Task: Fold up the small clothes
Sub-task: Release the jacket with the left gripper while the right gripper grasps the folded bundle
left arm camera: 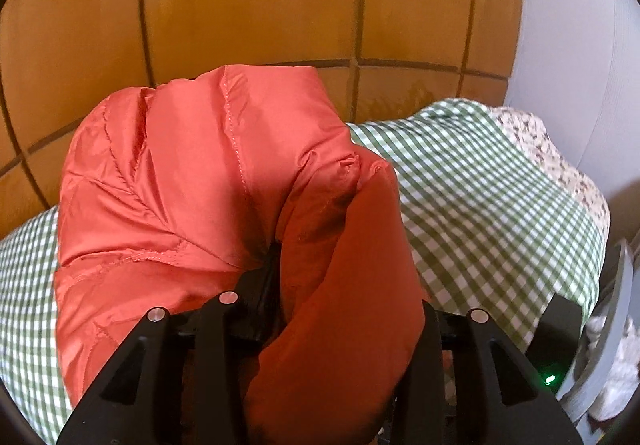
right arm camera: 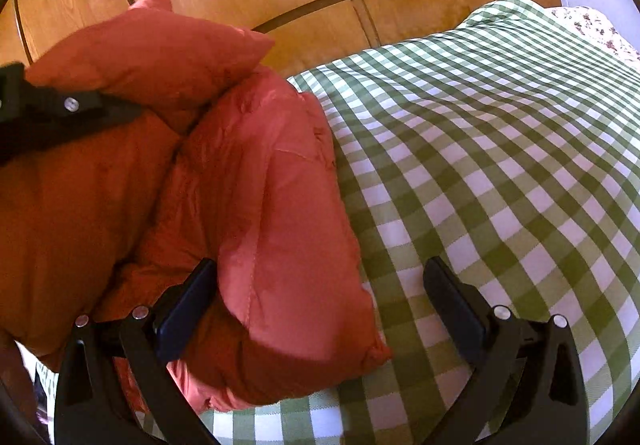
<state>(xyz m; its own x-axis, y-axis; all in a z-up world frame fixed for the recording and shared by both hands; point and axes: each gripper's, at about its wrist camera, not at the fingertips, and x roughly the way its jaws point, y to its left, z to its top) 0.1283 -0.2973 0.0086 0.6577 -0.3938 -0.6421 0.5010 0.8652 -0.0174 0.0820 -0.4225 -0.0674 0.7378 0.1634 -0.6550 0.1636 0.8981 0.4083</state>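
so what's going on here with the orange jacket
A person with a two-finger gripper in each hand is folding a puffy, quilted orange-red jacket on a green-and-white checked cloth. The left gripper has a thick fold of the jacket between its fingers, part lifted and doubled over the rest. The right gripper stands wide open over the jacket's near edge, gripping nothing. The fold is only partly done, and the jacket is still bunched up.

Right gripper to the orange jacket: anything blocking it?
Nothing visible. The right gripper stands open, with the edge of the orange jacket already lying between its jaws on the checked cloth.
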